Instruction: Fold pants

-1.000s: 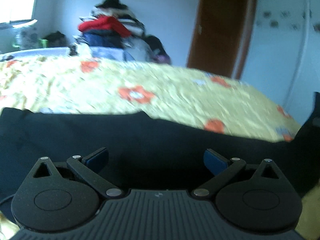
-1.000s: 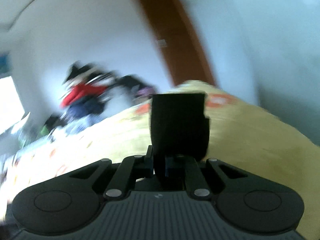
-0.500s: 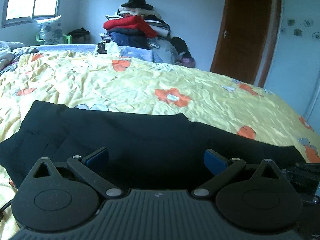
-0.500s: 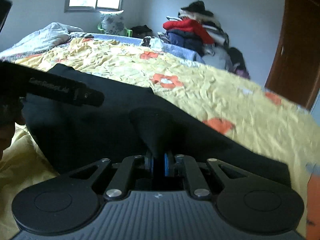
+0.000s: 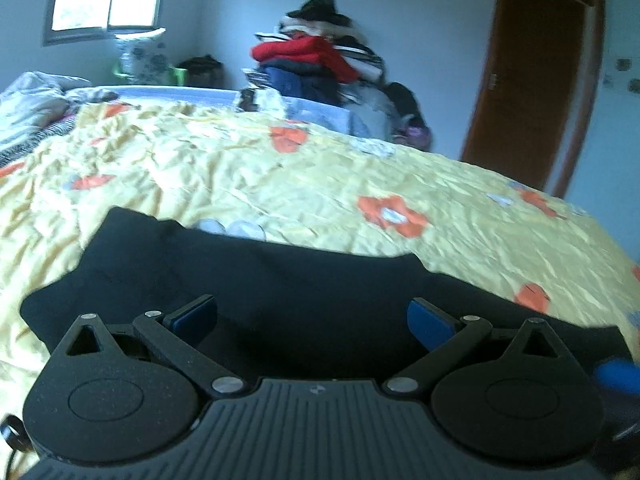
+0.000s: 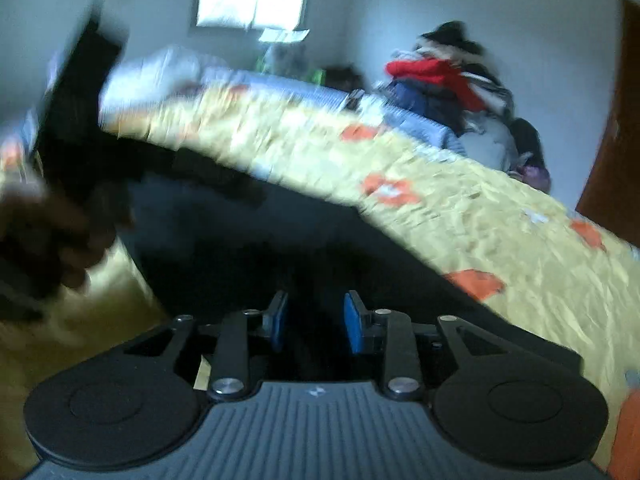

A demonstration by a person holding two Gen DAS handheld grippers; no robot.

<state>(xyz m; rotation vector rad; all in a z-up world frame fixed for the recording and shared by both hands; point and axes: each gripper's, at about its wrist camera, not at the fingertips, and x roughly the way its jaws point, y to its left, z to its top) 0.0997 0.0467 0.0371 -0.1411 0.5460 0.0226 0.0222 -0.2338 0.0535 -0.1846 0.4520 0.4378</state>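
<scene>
Left gripper (image 5: 312, 318) is hovering with its blue pads spread wide and nothing between them, sitting at the bottom of the left wrist view just above the black pants (image 5: 280, 280). Those pants are lying as a long dark band across the lower middle of the frame on the yellow flowered bedspread (image 5: 320, 184), seemingly doubled lengthwise, though the dark cloth is hiding any crease. Toward the right, in the blurred right wrist view, the right gripper (image 6: 316, 320) is showing a narrower gap between its pads, apparently empty, over the same fabric. Judging from this, one lengthwise fold is likely done and the crosswise folds are remaining.
</scene>
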